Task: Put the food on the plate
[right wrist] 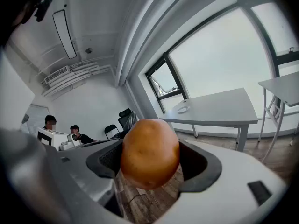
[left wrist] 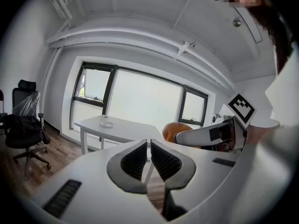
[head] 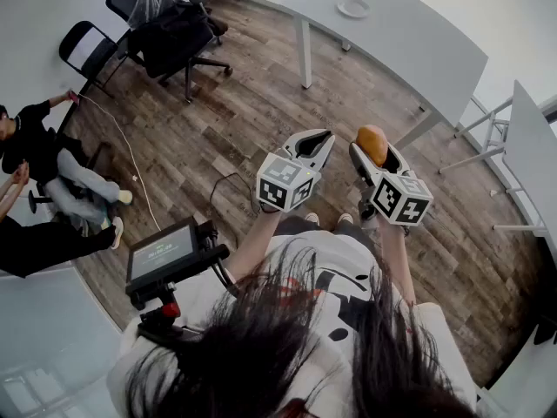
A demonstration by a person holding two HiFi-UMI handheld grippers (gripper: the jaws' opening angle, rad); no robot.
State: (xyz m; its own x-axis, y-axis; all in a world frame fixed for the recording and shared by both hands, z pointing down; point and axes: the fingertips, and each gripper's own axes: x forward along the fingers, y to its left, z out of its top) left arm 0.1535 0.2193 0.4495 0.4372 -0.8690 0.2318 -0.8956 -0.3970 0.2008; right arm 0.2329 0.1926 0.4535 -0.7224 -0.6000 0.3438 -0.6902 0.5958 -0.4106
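Tongs in my right hand [head: 375, 155] grip a brownish-orange potato [right wrist: 150, 152] between their dark pads, one pad pressed to each side of it, and hold it in the air above the wooden floor [head: 261, 120]. My left tongs [left wrist: 149, 146] are closed on nothing, with only a sliver of daylight between the ribbed pads. I hold the pair side by side in front of my chest, close together but not touching, both tipped slightly downward.

Ahead of me stands a white table [head: 409, 46] below a wide window [left wrist: 140, 97]. A small white plate [head: 353, 8] sits on its far end, bare, well apart from the potato. A second white table [head: 533, 138] runs along the right edge of the head view.

To my left, black office chairs [head: 178, 37] are gathered on the floor, one draped in clear plastic. Two people sit near them [head: 39, 159]. A small screen [head: 163, 252] is mounted at my left shoulder.
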